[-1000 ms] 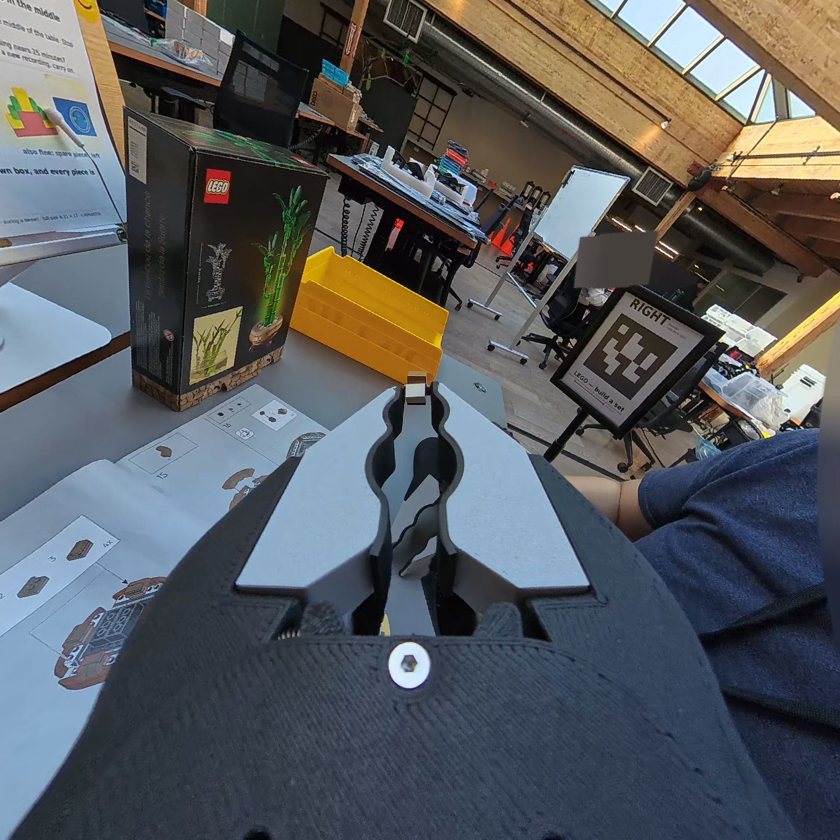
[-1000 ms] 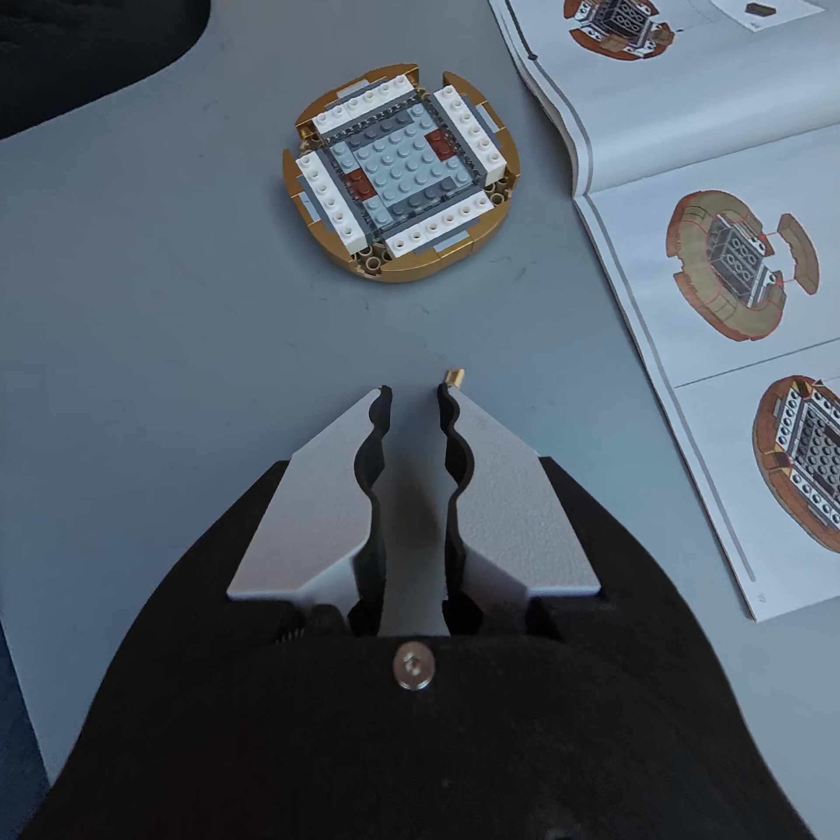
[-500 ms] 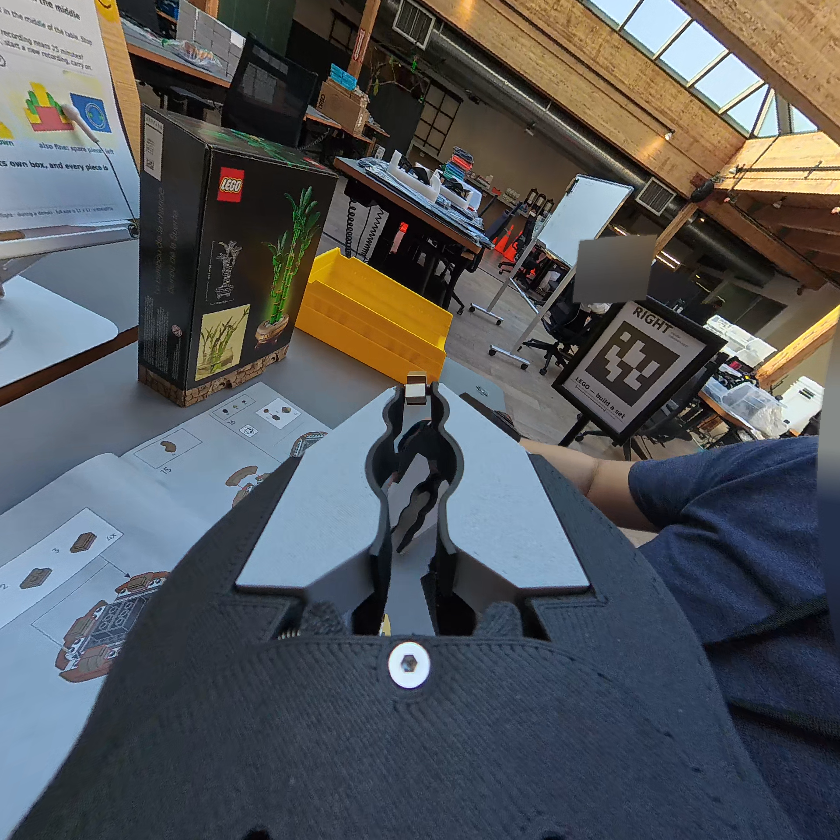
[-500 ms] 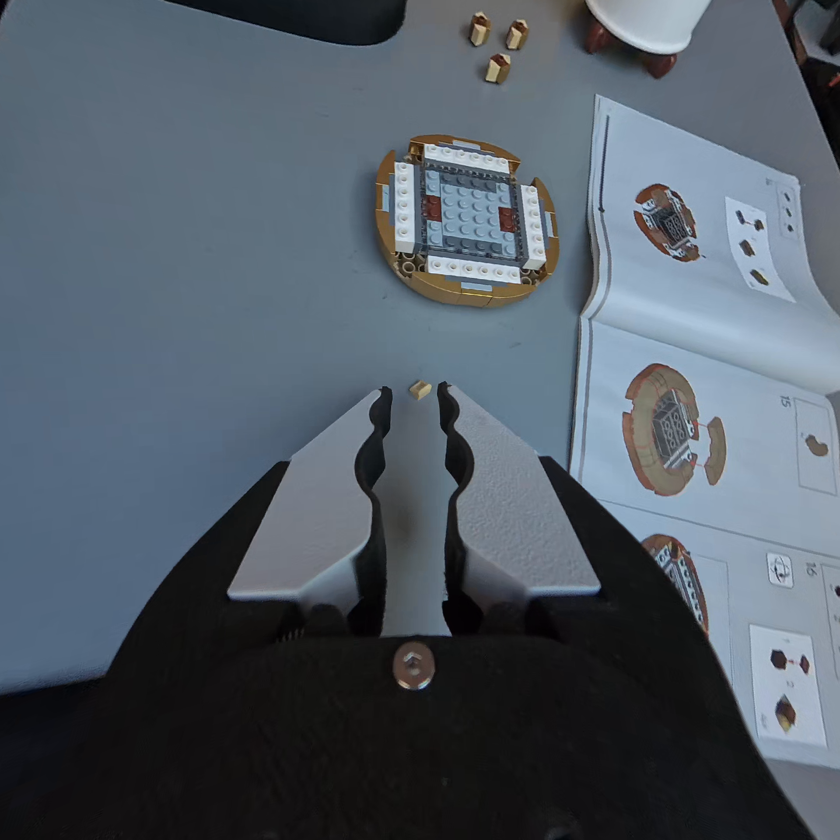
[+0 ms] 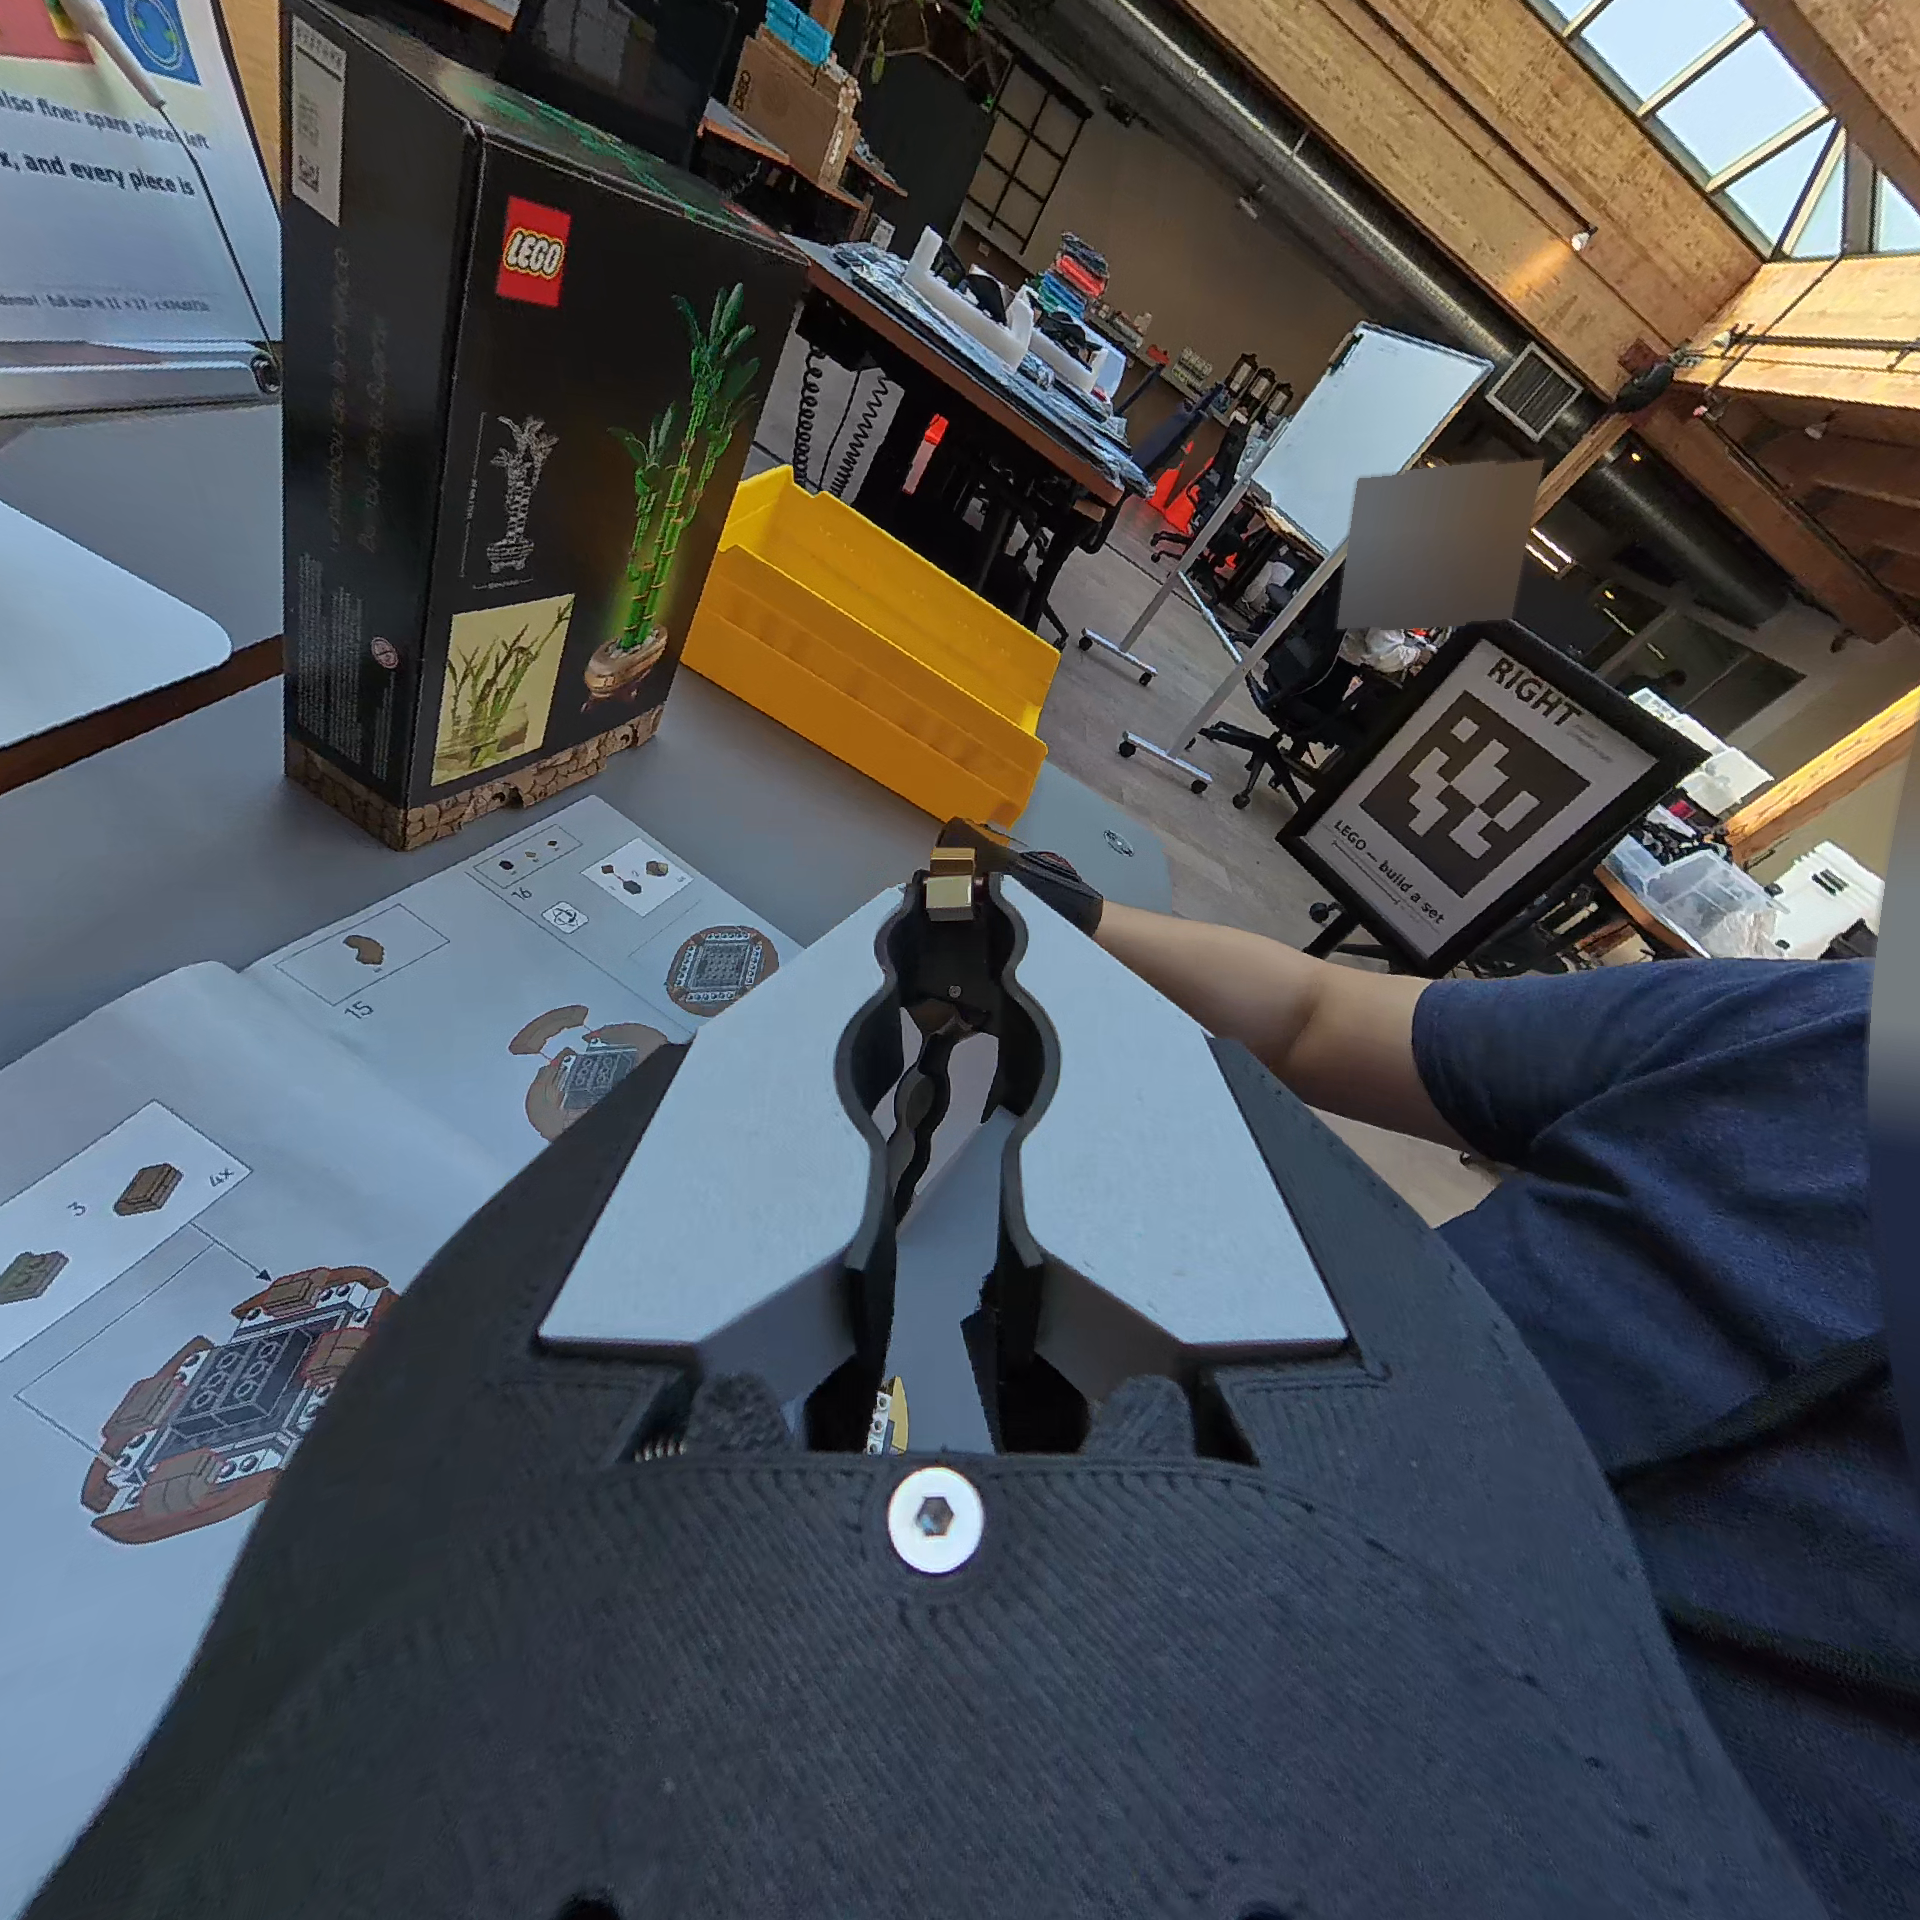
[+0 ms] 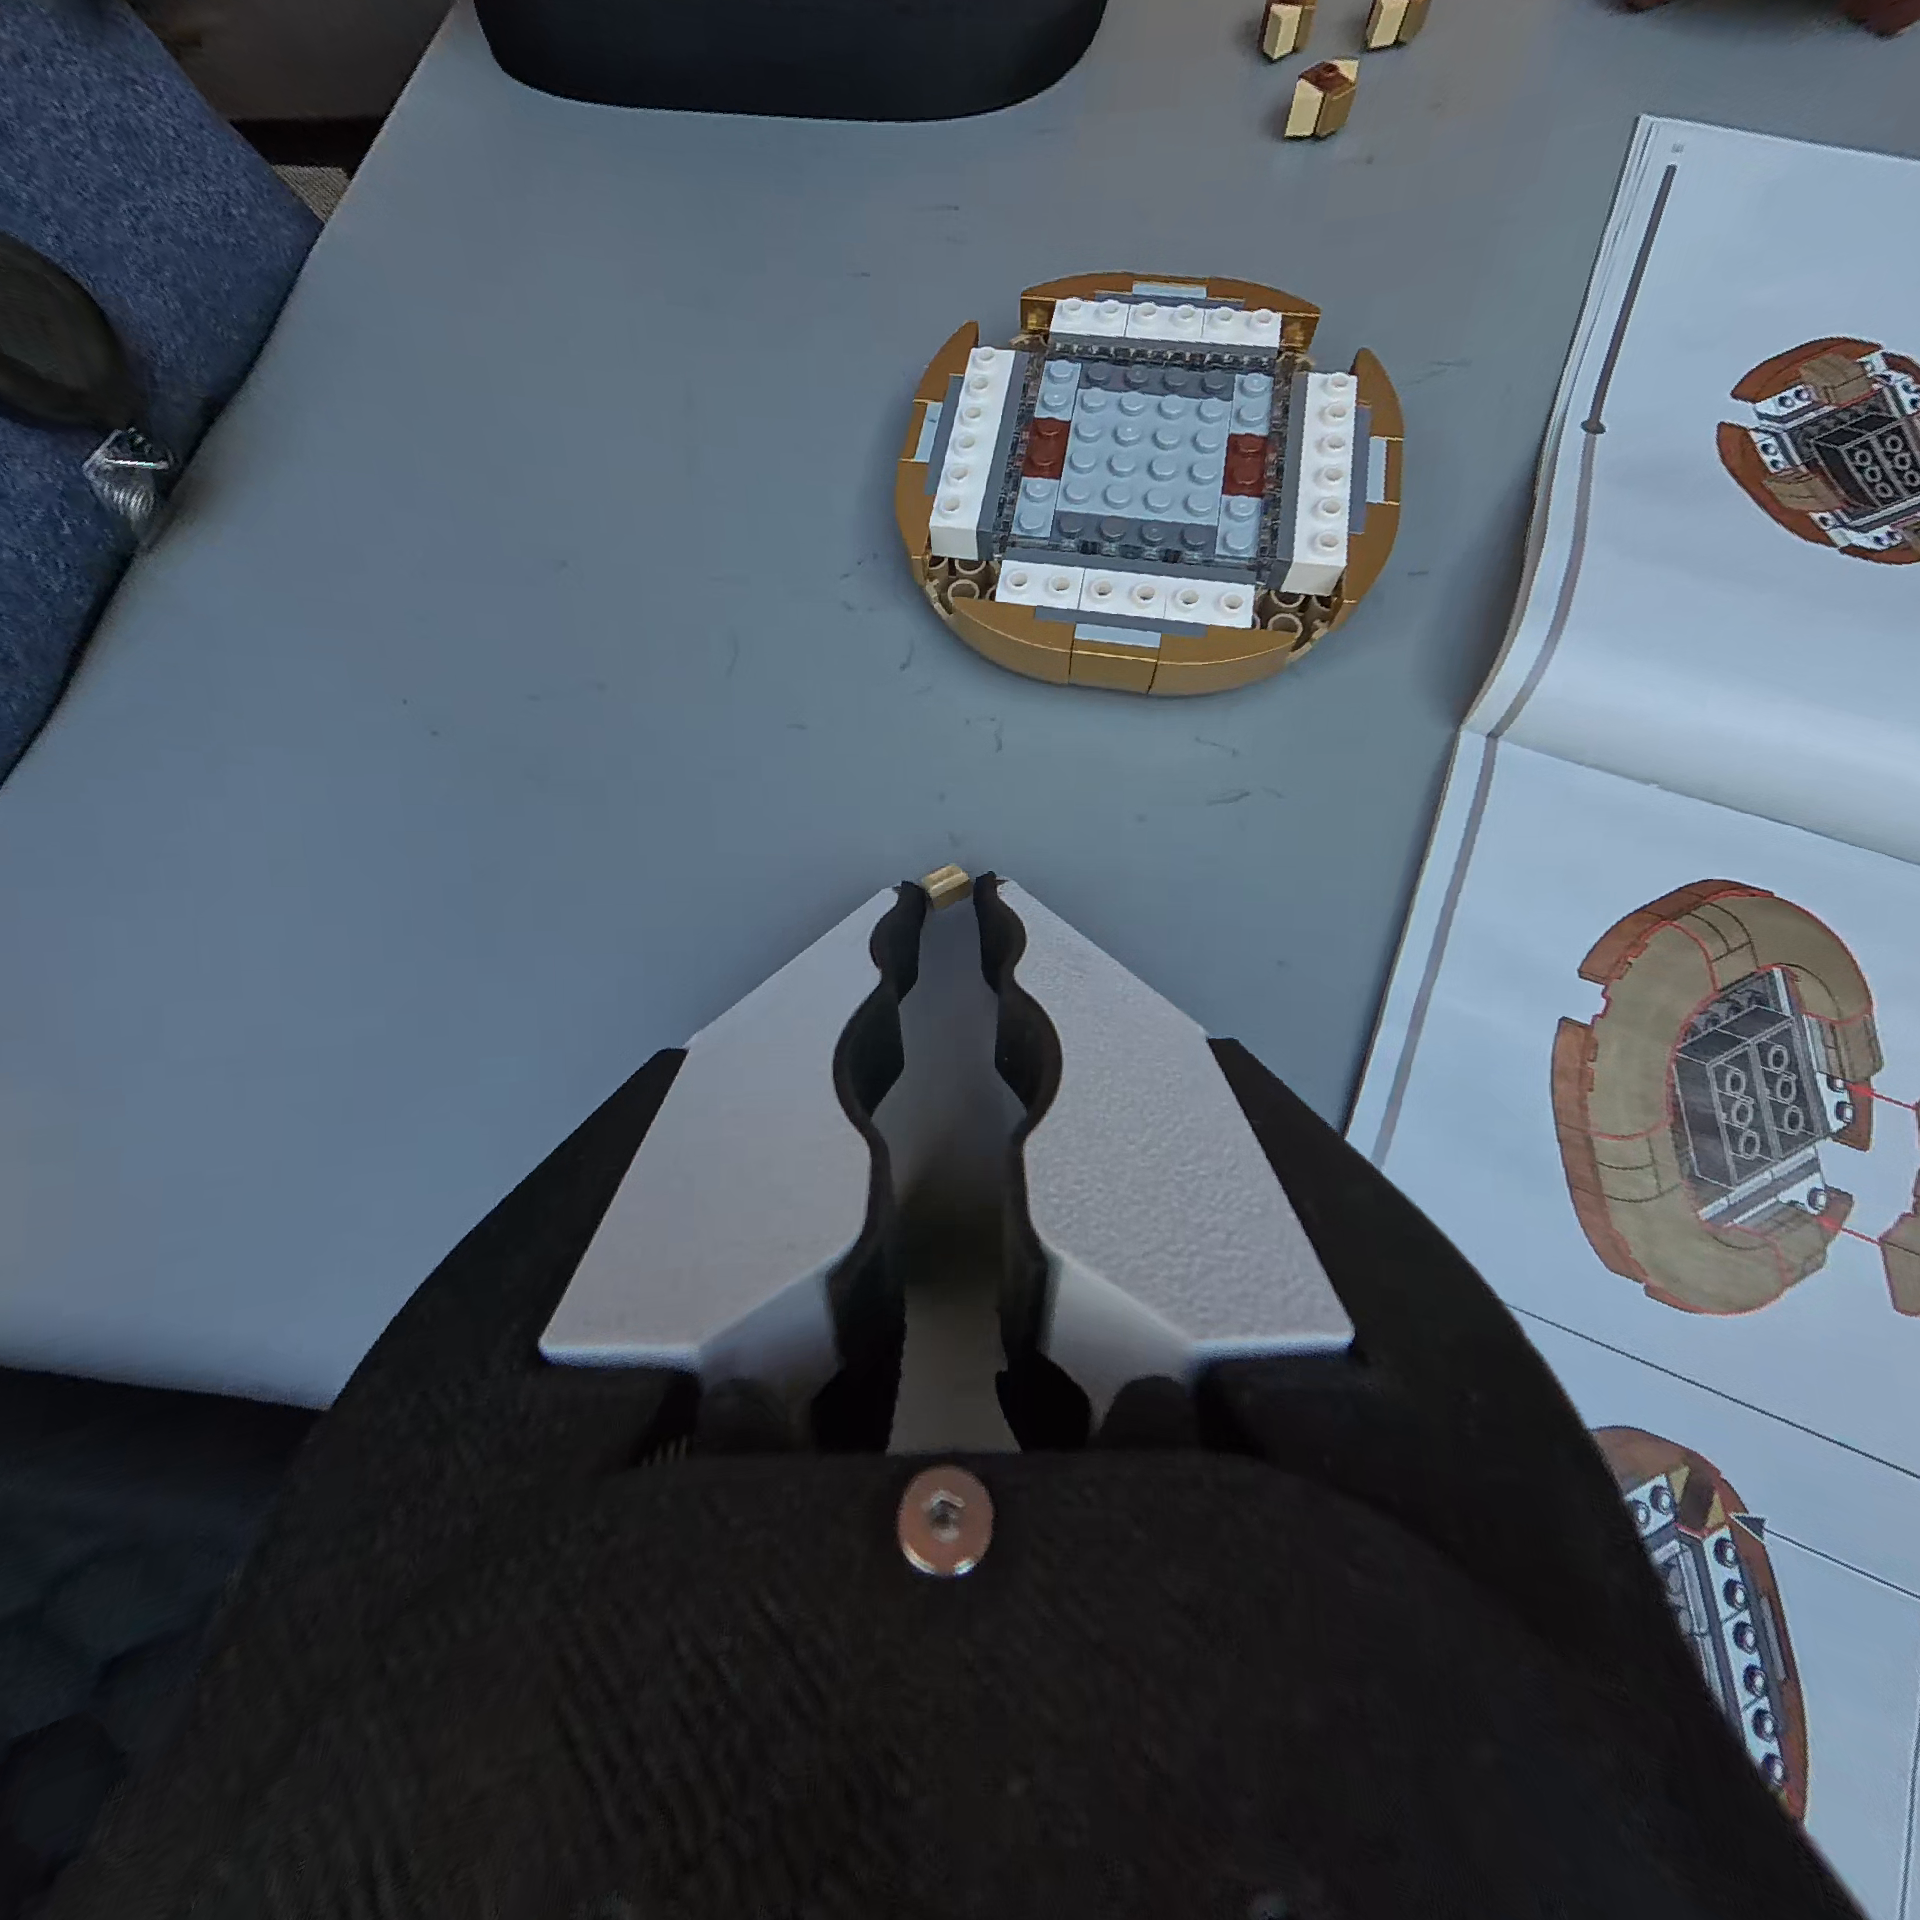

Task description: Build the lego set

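The lego base (image 6: 1148, 483), a round tan disc with white bricks framing a grey studded middle and two dark red bricks, lies flat on the grey table (image 6: 520, 623), just left of the open instruction booklet (image 6: 1704, 727). The right gripper (image 6: 943, 891) is held above the table short of the base, its fingers closed on a small tan piece (image 6: 945, 886) pinched at the very tips. Three more small tan pieces (image 6: 1320, 99) lie beyond the base near the table's far edge. In the left wrist view, the left gripper (image 5: 951, 899) is lifted off the table with its fingers closed on a small gold-and-tan piece (image 5: 951, 881) at the tips. Behind it stand the black lego box (image 5: 499, 468) and a yellow tray (image 5: 873, 655), with the booklet (image 5: 312, 1039) spread in front of the box. A person's bare forearm (image 5: 1247, 987) reaches across behind the fingers.
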### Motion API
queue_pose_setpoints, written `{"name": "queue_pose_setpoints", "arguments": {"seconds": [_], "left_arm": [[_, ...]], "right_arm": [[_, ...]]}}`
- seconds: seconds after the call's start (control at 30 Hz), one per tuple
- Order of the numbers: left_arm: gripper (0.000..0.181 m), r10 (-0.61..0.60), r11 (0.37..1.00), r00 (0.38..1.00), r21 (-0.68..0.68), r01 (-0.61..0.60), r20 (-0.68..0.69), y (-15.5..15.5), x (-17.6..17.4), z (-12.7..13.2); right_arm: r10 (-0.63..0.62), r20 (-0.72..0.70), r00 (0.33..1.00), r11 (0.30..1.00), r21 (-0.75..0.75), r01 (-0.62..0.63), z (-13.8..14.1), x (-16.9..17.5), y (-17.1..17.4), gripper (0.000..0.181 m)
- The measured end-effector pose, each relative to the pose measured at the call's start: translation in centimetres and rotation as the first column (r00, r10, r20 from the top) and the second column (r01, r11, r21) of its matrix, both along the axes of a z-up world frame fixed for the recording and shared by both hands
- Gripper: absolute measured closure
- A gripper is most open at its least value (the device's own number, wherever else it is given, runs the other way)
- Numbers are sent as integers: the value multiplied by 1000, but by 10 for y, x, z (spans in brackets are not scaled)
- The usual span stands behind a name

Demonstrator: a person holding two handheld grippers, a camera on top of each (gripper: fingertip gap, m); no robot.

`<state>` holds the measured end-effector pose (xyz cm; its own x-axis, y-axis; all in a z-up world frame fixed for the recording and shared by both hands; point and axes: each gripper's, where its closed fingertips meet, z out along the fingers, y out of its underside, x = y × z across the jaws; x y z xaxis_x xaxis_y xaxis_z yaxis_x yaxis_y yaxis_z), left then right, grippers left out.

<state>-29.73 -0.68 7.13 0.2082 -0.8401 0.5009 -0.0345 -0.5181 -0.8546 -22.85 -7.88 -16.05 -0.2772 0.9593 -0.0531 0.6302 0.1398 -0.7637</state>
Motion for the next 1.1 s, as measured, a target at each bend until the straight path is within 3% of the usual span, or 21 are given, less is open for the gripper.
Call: {"name": "queue_pose_setpoints", "arguments": {"seconds": [0.2,0.3,0.47,0.6,0.7,0.8,0.9,1.1], "left_arm": [[172,-11,1000,1000,-19,10,-25,3,8,-11],[172,-37,999,998,-29,35,-45,0,12,-17],[172,-139,989,979,-62,131,-152,-14,25,-39],[172,-195,980,963,-82,182,-184,-22,38,-48],[172,-205,977,964,-85,193,-167,-25,44,-46],[172,-197,979,970,-81,187,-143,-26,45,-40],[172,-191,980,975,-68,185,-112,-26,43,-33],[172,-184,982,978,-64,178,-102,-24,42,-32]], "right_arm": [[7,4,1000,1000,-20,-7,0,-1,0,173],[-48,-6,999,998,-52,48,3,-2,6,174],[-197,-145,970,958,-240,159,56,-9,19,174],[-297,-226,928,936,-261,237,126,-15,37,175],[-322,-187,928,933,-227,278,160,-17,46,175],[-325,-134,936,942,-138,307,172,-20,53,174],[-317,-85,945,939,-166,300,174,-25,53,174],[-301,-164,939,938,-228,261,186,-35,50,175]]}}
